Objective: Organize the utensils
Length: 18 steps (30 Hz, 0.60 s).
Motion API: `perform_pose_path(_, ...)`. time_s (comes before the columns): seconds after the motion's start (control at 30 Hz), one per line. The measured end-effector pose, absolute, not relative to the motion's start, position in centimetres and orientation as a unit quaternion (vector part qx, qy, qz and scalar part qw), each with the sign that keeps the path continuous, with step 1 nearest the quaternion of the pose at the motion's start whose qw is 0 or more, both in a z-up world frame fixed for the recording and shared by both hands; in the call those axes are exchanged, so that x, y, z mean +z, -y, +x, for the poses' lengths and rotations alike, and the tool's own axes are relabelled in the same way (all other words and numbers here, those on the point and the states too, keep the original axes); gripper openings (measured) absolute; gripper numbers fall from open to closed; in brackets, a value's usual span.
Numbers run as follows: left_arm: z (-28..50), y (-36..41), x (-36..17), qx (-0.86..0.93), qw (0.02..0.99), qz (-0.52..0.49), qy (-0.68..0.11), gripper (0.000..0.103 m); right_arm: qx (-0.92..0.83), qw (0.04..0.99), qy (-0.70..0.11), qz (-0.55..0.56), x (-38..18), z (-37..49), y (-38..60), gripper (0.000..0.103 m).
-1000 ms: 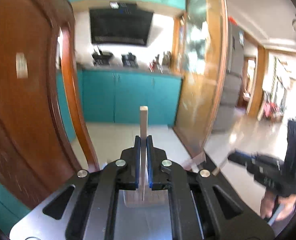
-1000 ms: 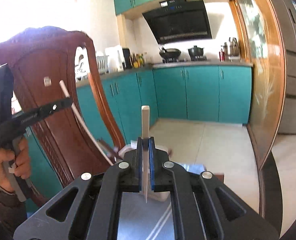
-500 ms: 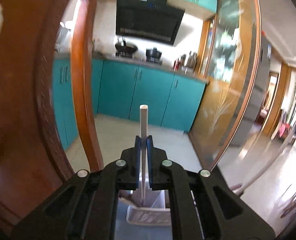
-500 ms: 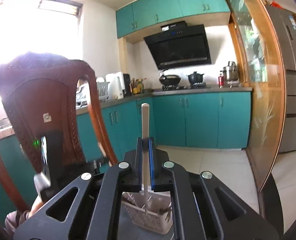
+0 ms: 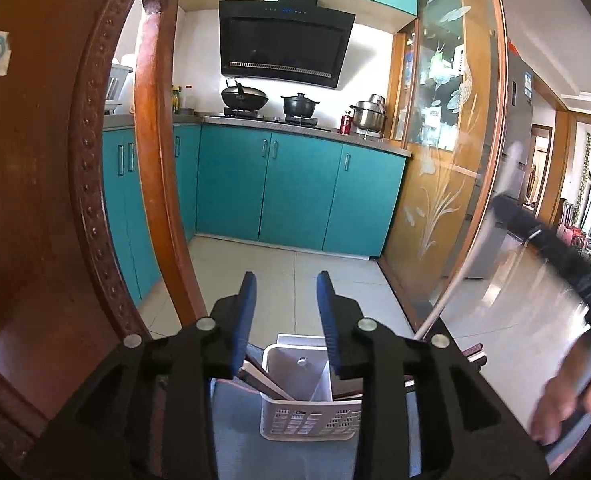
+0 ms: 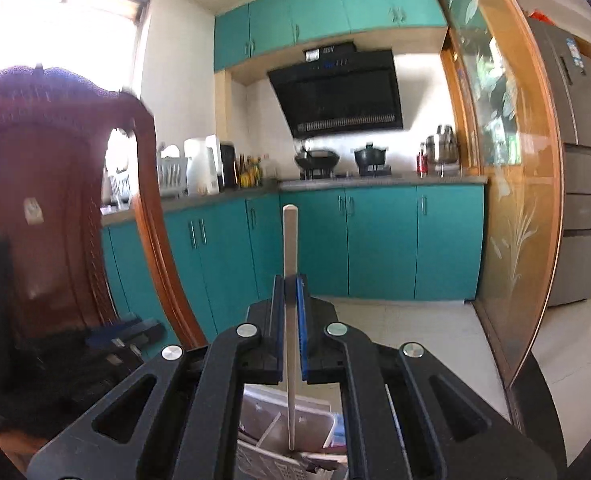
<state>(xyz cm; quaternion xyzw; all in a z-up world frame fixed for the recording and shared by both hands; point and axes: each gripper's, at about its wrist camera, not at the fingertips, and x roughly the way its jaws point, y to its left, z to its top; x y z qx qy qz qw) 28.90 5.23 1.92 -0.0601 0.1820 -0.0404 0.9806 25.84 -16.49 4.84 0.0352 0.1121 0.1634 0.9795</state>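
A white plastic utensil basket [image 5: 311, 420] stands below my left gripper [image 5: 283, 300], which is open and empty right above it. Chopsticks [image 5: 265, 382] lean inside the basket's left compartment. My right gripper [image 6: 291, 288] is shut on a pale chopstick [image 6: 290, 240] held upright, its lower tip over the basket [image 6: 283, 424]. In the left wrist view the right gripper [image 5: 555, 256] shows blurred at the right with its chopstick [image 5: 461, 276] slanting down toward the basket. The left gripper [image 6: 123, 336] shows dimly at the left of the right wrist view.
A carved wooden chair back [image 5: 55, 200] rises close on the left of both views [image 6: 55, 220]. Beyond are teal kitchen cabinets [image 5: 295, 196], a stove with pots [image 5: 271, 100] and a glass sliding door [image 5: 455, 160]. The basket stands on a grey cloth [image 5: 235, 432].
My left gripper has opened and the chopstick it held is gone from its jaws; chopsticks now lie in the basket. Both grippers have come closer over the basket.
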Motion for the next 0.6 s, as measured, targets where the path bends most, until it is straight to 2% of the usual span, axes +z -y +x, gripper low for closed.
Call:
perform_pose_path(0.2,28.6,-5.7,1.3,-0.034,0.980,-0.060,-0.189,0.034,0.165,0.975,-0.146,0.023,2.4,27.1,15.8,0.009)
perform_pose_path(0.27,28.4,-5.7,1.1,-0.033,0.979,-0.058,-0.190,0.035,0.162,0.977,-0.140,0.020,2.4,26.4,16.0,0.021)
perform_pose_path(0.33,28.3,-5.5,1.1,-0.029,0.980,-0.054,-0.189,0.038,0.163,0.978,-0.130,0.023,2.7,25.5,16.3,0.043)
perform_pose_path(0.37,28.3,-5.4,1.1,-0.027,0.981,-0.051,-0.188,0.041,0.162,0.979,-0.125,0.025,3.0,25.0,16.5,0.049)
perform_pose_path(0.47,27.7,-5.1,1.1,-0.017,0.983,-0.037,-0.179,0.048,0.161,0.981,-0.109,0.022,3.4,22.7,17.0,0.062)
perform_pose_path(0.6,26.4,-4.3,1.1,-0.002,0.986,-0.006,-0.164,0.057,0.155,0.982,-0.110,0.009,3.0,20.4,17.3,0.071)
